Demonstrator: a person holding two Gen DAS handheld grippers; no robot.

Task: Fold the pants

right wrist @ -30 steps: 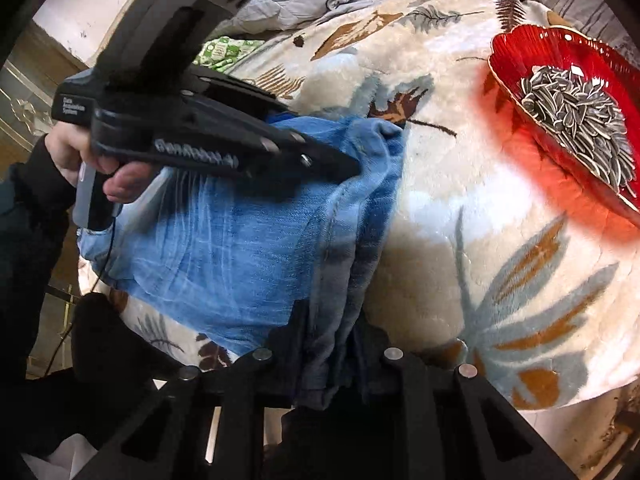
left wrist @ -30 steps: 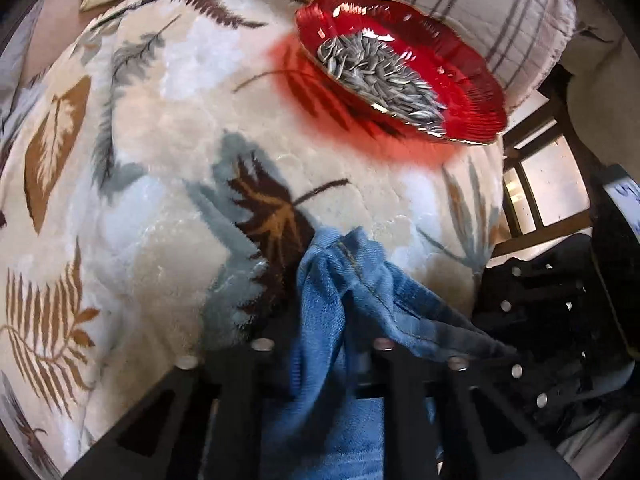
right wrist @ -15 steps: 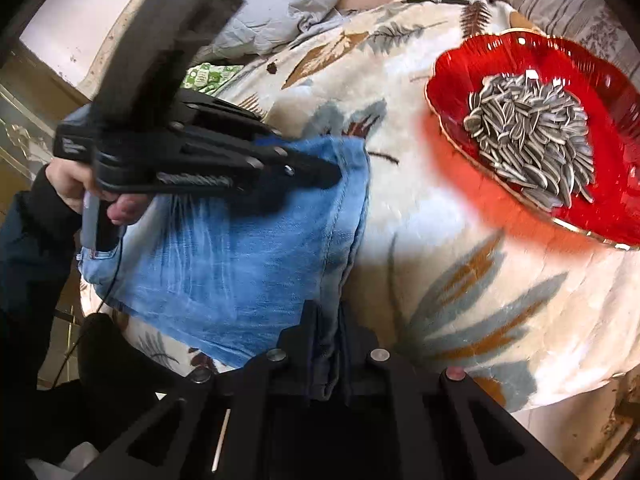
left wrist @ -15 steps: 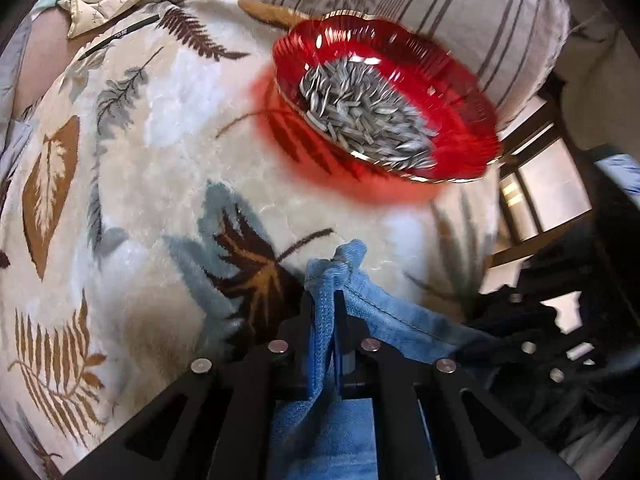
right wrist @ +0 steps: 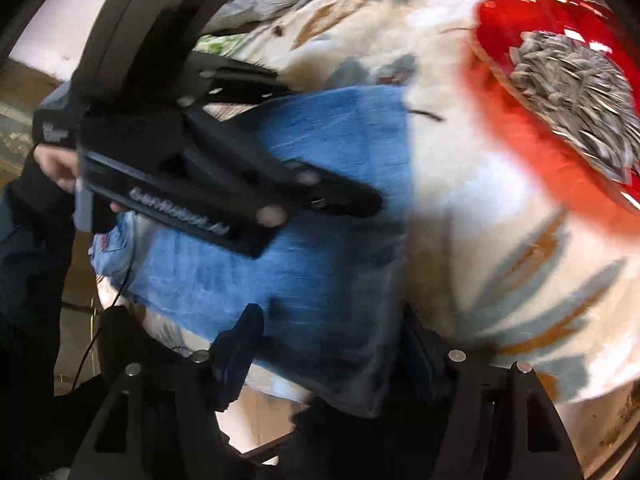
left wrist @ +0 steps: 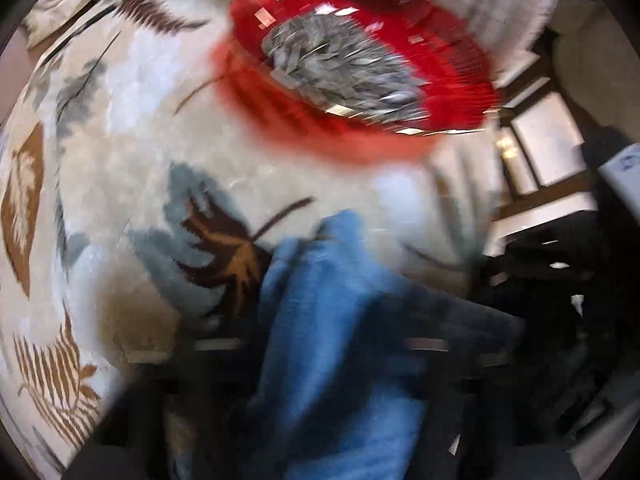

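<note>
Right hand-held gripper (right wrist: 326,344): its jaws have just been opening and now stand wide, 1 finger (right wrist: 236,344) on each side of the near edge of the pants (right wrist: 320,240); the pads do not press on the cloth.
Left hand-held gripper (right wrist: 360,200): seen from the right wrist, it reaches across the denim with its tip low over the cloth. Its own view is badly blurred; denim bunches up between its dark fingers, but whether they pinch it I cannot tell.
Hand (right wrist: 60,168): a person's hand in a dark sleeve grips the left handle.
Pants: blue denim, folded flat on the leaf-patterned blanket (right wrist: 480,220), near its edge.
Red dish (right wrist: 516,28): glass, heaped with sunflower seeds (right wrist: 572,92), standing on the blanket apart from the pants.
</note>
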